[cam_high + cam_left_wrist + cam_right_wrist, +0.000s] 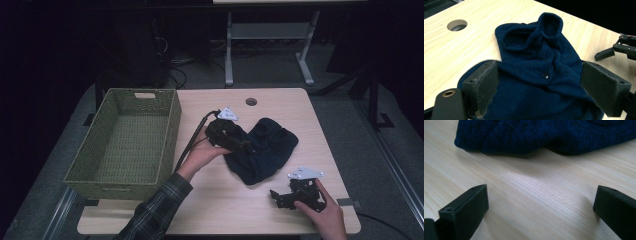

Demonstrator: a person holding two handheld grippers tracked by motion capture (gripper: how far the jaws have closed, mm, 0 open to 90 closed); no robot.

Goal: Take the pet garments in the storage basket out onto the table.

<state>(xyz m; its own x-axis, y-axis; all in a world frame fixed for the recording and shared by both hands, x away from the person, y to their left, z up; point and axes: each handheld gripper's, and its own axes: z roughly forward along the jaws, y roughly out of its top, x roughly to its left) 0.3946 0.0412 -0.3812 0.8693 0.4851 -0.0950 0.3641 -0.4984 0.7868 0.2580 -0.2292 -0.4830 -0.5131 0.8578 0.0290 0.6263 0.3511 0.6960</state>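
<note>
garment: dark blue knit garment point(264, 149) lies crumpled on the table point(280, 210), right of the basket point(131, 145) and well apart from it
garment detail: a small dark button point(545, 75) sits near its middle; a collar-like opening points away from the left claw
left claw: left claw point(540, 92) hovers at the garment's basket-side edge, jaws wide apart with the cloth below and between them; the pads do not press on it
left claw pads: fuzzy grey pads point(599, 87) carry bits of lint
right claw: right claw point(541, 207) rests low over bare wood, on the side of the garment away from the basket, jaws wide apart with nothing between them
garment to right claw: the garment's near edge lies just ahead of the right claw, not touching it
hands: left hand point(202, 152) holds its claw beside the basket; right hand point(325, 212) holds its claw near the table's front corner, far from the basket
writing: none readable; a pale patch on the basket's front wall is too small to read
basket: green woven, rectangular, with a handle slot in its far wall
surface: light wood-grain table with a round cable hole point(251, 102) beyond the garment, right of the basket
room: dark, grey floor, legs of a pale desk point(270, 45) behind the basket
</note>
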